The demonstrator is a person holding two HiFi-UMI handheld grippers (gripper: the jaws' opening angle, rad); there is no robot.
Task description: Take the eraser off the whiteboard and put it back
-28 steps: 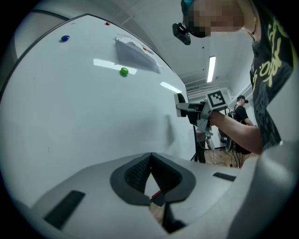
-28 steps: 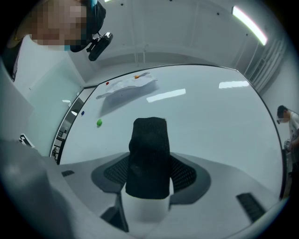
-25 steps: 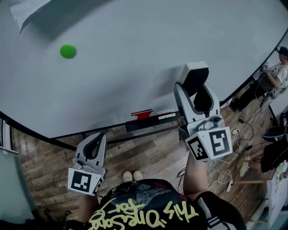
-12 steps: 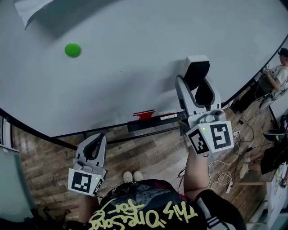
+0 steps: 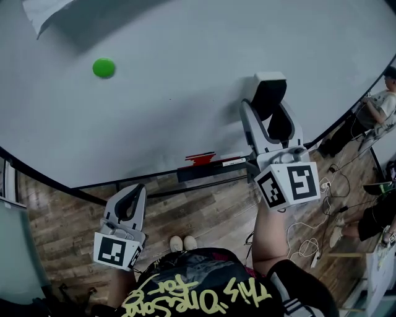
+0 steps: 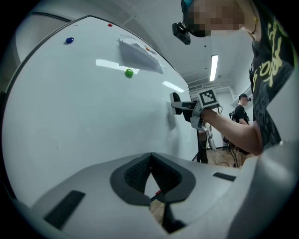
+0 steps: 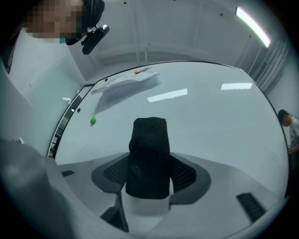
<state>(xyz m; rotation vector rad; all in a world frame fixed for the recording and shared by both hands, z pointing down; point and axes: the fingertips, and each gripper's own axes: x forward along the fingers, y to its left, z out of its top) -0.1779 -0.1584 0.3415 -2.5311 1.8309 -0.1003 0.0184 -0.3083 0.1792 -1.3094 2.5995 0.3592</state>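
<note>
The eraser [image 5: 268, 93], white-backed with a black felt face [image 7: 148, 156], sits between the jaws of my right gripper [image 5: 270, 121], which is shut on it. It is held up close to the whiteboard [image 5: 185, 74]; whether it touches the surface I cannot tell. In the left gripper view the right gripper [image 6: 183, 106] with the eraser shows against the board [image 6: 84, 107]. My left gripper [image 5: 127, 201] hangs low below the board's bottom edge, jaws shut and with nothing between them [image 6: 150, 179].
A green round magnet [image 5: 103, 67] sticks to the board at upper left, below a taped sheet of paper [image 5: 46, 13]. A tray [image 5: 210, 167] with a red marker [image 5: 199, 158] runs under the board. Cables [image 5: 309, 229] lie on the wooden floor; a person [image 5: 371, 111] stands at right.
My right gripper has lifted the eraser a little higher along the board. The left gripper has stayed put.
</note>
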